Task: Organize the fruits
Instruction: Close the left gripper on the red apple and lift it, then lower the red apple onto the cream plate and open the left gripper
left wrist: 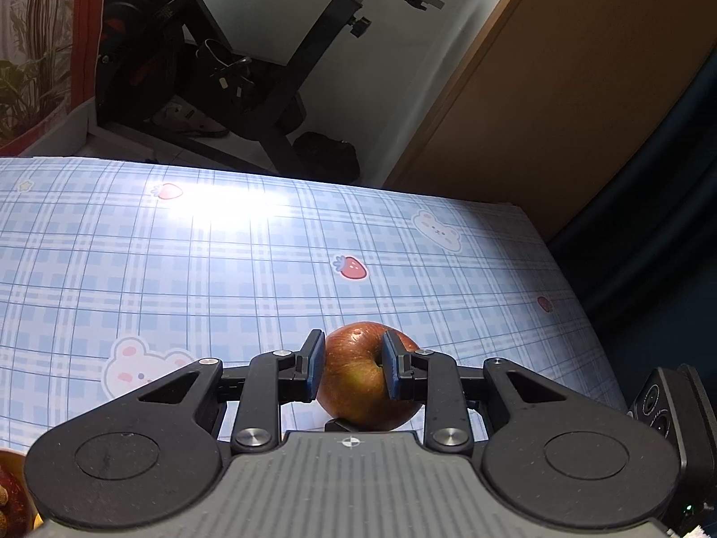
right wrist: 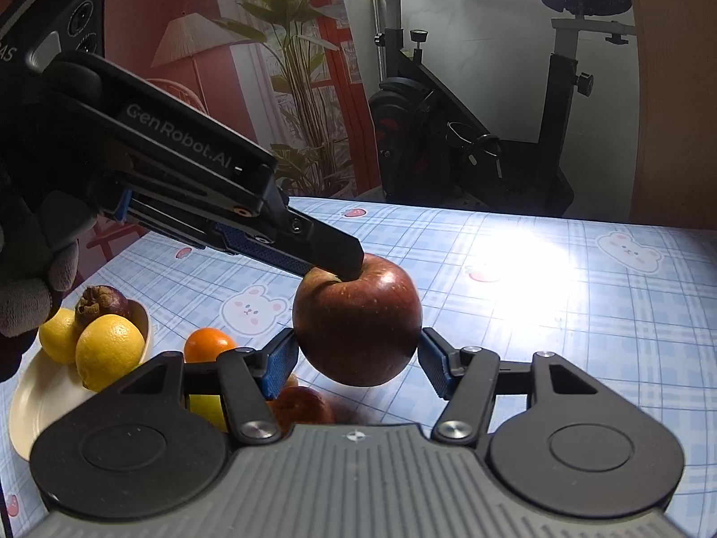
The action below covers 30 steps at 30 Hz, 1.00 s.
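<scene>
Left tool (left wrist: 352, 364) and right tool (right wrist: 358, 361) both gripping apple (right wrist: 357, 320)

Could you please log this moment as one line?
left gripper: holds apple | right gripper: jaws at apple's sides | plate: lemons

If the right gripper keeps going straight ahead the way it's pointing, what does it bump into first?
The red apple. It already sits between the right gripper's fingers, held up by the left gripper pinching its top. Whether the right pads already touch its sides is hard to tell. Beyond it lies only the checked tablecloth.
</scene>
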{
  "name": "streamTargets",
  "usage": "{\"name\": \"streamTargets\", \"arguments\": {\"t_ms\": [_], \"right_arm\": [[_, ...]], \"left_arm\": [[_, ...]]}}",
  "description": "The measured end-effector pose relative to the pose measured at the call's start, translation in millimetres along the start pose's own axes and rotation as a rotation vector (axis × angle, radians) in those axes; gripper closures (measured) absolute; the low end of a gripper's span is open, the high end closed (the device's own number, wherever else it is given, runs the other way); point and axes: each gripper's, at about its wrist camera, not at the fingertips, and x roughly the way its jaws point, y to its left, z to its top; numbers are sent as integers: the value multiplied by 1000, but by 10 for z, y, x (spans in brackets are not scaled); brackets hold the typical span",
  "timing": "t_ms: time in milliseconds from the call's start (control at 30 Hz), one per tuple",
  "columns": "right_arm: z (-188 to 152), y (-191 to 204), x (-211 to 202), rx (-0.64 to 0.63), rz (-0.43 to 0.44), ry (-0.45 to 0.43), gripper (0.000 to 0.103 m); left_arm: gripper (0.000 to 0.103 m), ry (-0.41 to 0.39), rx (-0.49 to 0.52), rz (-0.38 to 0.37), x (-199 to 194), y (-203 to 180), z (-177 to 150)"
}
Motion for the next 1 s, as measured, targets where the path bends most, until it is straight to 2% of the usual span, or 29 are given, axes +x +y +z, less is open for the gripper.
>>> {"name": "streamTargets", "arguments": {"t_ms": [300,500,667,1000], "right_arm": [[55,526,-212,-51,48,15,41],[15,1111,-204,-94,114,37,42],[-161,1598,-119,-146,166,69,42],[-378,2170,159,-241,258,155,42]], "left_arm": [[74,-4,21,-25,-558,141,-229],[74,-33,-50,12,-1094,501,-521],[74,-26,-71,67,-1406,777,-775],[74,-22,-155,143,-1742,1206,-1158]]}}
